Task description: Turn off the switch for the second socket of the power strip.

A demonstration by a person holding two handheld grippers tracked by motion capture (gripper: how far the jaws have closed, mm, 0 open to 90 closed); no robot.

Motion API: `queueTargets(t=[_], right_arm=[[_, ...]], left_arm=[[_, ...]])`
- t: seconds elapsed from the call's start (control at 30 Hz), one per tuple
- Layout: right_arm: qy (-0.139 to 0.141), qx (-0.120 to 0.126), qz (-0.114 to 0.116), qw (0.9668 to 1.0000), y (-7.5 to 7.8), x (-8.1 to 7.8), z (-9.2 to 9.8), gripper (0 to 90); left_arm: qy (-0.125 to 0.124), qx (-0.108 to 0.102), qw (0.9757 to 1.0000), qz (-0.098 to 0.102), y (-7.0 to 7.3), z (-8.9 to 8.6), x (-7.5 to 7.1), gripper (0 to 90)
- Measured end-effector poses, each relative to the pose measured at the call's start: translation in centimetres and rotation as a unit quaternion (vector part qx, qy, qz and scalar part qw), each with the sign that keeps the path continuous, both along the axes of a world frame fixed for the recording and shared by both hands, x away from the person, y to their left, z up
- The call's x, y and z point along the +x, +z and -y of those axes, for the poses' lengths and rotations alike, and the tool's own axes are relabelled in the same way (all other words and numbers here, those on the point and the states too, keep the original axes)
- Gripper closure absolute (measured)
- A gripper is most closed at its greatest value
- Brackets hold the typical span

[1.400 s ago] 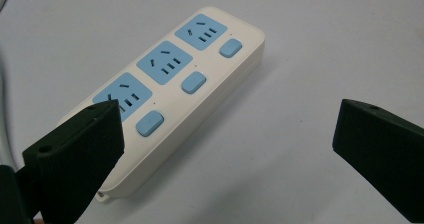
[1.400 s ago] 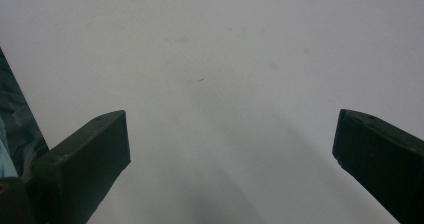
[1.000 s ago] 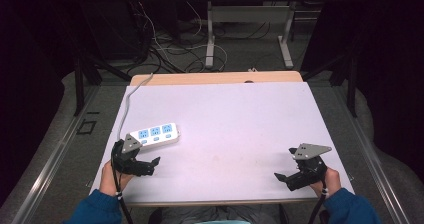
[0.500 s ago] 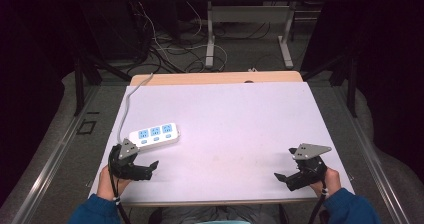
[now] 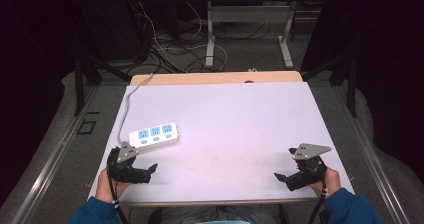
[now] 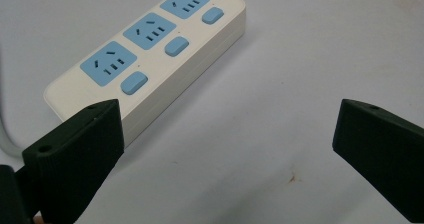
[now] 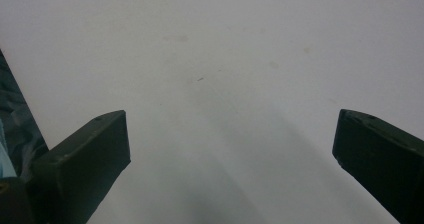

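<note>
Here both the left gripper (image 5: 145, 170) and right gripper (image 5: 282, 178) gape wide; power strip (image 6: 150, 54) sockets: 3, unfilled.

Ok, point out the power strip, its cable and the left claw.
power strip (image 6: 150, 54), left gripper view, on its white top face between the sockets.
cable (image 5: 125, 109), high view, on the grey run along the table's left edge.
left claw (image 5: 145, 171), high view, between its open tips.

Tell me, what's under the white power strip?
The power strip lies flat on the pale table. Its underside is covered, so anything beneath it can't be seen.
</note>
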State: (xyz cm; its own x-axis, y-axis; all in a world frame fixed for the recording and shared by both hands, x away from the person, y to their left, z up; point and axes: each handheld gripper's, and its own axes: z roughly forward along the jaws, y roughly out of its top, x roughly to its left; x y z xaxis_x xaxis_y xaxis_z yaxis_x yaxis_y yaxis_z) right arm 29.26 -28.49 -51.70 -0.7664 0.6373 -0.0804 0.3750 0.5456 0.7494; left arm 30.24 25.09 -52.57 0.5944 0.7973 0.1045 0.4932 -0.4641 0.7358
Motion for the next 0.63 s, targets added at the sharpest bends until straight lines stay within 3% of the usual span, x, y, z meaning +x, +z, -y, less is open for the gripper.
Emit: queueTargets(t=[0.17,0.63], right_arm=[[-0.001,0.0,0.0,1.0,-0.03,0.0,-0.02,1.2],[0.002,-0.002,-0.005,1.0,-0.03,0.05,0.0,1.1]], left_arm=[[0.001,-0.007,1.0,0.002,-0.26,0.1,-0.11,0.0],[-0.004,0.0,1.0,0.001,-0.32,0.18,-0.07,0.0]])
